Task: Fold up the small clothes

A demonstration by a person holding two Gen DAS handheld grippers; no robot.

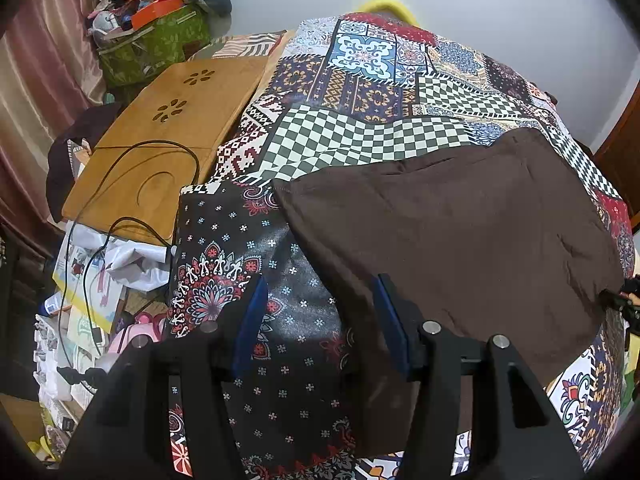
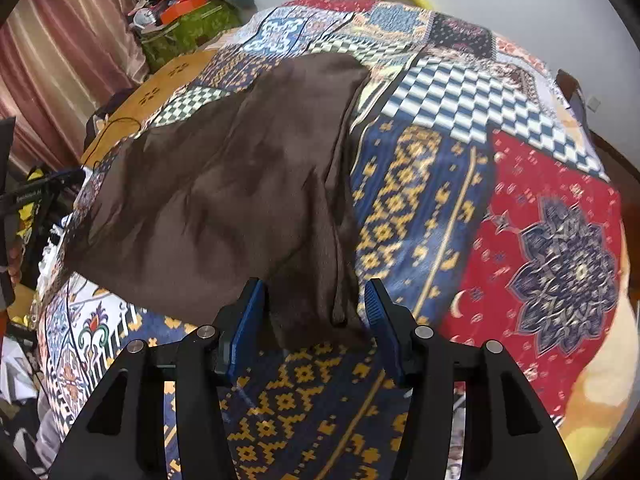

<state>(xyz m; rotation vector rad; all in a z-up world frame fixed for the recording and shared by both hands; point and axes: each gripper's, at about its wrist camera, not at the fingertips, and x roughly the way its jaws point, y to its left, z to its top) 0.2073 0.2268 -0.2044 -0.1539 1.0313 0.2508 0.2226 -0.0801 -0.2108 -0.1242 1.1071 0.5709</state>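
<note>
1. Bedspread, patchwork print, covered the whole work surface. A wooden board lay beside it on the left, with a cable looped across.
2. Brown cloth lay spread on the bedspread, roughly rectangular, with a few wrinkles. The right-wrist view showed a doubled band along its right edge, so likely one fold was in. I couldn't tell for sure.
3. Progress, my read: early to mid. The cloth was still wide, not a compact stack. At least one more fold was left, plus smoothing.
4. Left gripper pointed steeply down over the cloth's near left edge. Jaws stood about half open. The cloth edge ran between them, but the pads were clear of it, so no grip.
5. Right gripper was also pitched steeply down at the near right corner. Jaws were about half open. The corner sat in the gap and the pads weren't pinching it. The background was blurred, so the hand was likely mid-move.
6. Neither gripper held anything.
</note>
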